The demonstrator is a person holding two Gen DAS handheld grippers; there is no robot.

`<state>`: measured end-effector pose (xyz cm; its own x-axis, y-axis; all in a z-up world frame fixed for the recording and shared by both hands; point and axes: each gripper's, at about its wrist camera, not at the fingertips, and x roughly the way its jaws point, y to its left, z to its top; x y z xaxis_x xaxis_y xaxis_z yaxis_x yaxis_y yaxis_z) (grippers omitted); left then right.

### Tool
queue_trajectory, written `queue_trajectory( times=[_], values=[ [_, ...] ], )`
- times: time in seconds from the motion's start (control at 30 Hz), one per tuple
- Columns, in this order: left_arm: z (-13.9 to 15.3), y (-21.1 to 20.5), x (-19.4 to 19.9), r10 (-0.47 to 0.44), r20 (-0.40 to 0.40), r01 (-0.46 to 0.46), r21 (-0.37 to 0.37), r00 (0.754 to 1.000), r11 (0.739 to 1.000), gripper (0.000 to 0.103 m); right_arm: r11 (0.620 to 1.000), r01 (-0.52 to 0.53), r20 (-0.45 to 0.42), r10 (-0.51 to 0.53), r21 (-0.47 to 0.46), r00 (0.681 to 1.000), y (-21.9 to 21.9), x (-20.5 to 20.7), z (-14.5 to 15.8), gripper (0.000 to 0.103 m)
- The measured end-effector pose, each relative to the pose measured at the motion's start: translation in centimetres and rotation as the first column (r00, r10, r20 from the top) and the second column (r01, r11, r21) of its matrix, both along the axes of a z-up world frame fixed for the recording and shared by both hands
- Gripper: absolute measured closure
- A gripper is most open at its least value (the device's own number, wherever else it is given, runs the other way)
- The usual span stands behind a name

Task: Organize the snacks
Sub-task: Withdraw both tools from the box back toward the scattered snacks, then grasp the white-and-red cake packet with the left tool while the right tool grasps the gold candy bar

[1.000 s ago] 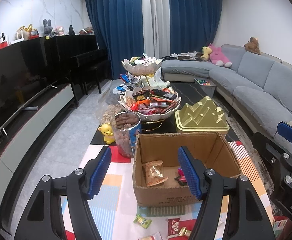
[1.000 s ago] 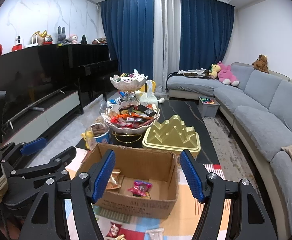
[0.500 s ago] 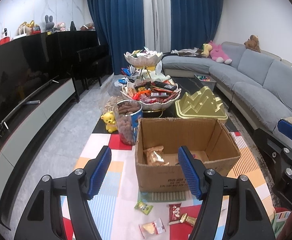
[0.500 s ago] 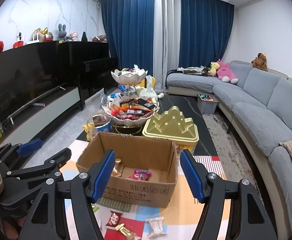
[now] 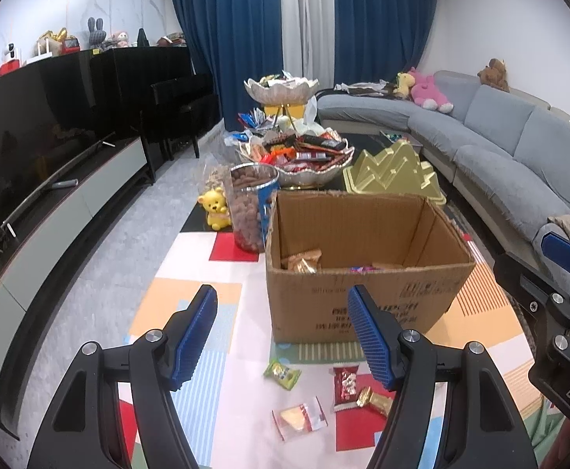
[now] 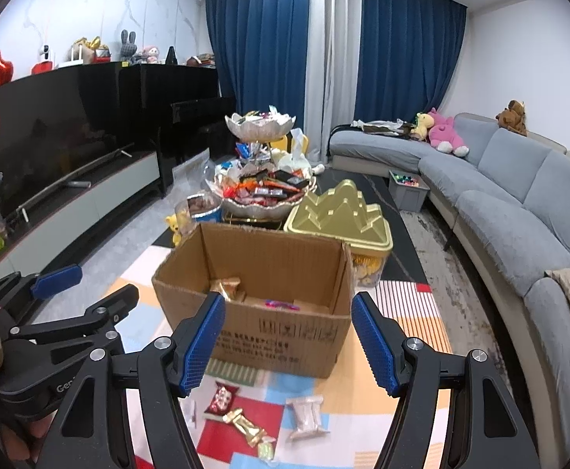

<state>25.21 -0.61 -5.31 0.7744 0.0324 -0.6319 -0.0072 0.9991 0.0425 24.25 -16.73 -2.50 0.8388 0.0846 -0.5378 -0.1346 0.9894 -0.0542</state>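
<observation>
An open cardboard box [image 5: 363, 297] stands on a colourful mat [image 5: 191, 297] and holds a few wrapped snacks [image 5: 302, 261]; it also shows in the right wrist view [image 6: 285, 328]. Loose snacks lie in front of it: a green packet [image 5: 281, 373], a red packet [image 5: 345, 383], a gold candy [image 5: 375, 399] and a clear packet [image 5: 298, 422]. The right wrist view shows the red packet [image 6: 221, 396], gold candy [image 6: 246, 426] and a pale packet [image 6: 306, 416]. My left gripper [image 5: 283, 336] is open and empty above the mat, short of the box. My right gripper [image 6: 287, 338] is open and empty too.
Behind the box stand a jar of nuts [image 5: 251, 211], a yellow bear [image 5: 216, 209], a tiered bowl of snacks [image 5: 304, 156] and a gold lidded box [image 5: 394, 174]. A grey sofa [image 5: 519, 164] runs along the right, a TV cabinet [image 5: 50, 215] along the left.
Both grippers have drawn back and up from the box, so the loose snacks on the mat in front of it have come into view. Both stay open.
</observation>
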Motion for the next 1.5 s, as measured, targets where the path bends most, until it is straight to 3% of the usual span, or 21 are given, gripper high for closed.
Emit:
queue_trajectory(
  times=[0.87,1.5],
  values=[
    [-7.4,0.9,-2.0,0.036,-0.143,-0.039,-0.019,0.989,0.999,0.035,0.996,-0.077,-0.100,0.072,-0.054,0.992,1.1,-0.8,-6.3,0.035],
    [-12.8,0.7,-2.0,0.029,-0.249,-0.038,-0.031,0.968,0.999,0.031,0.975,-0.201,-0.200,0.179,-0.097,0.963,1.6,-0.6,-11.7,0.035]
  ],
)
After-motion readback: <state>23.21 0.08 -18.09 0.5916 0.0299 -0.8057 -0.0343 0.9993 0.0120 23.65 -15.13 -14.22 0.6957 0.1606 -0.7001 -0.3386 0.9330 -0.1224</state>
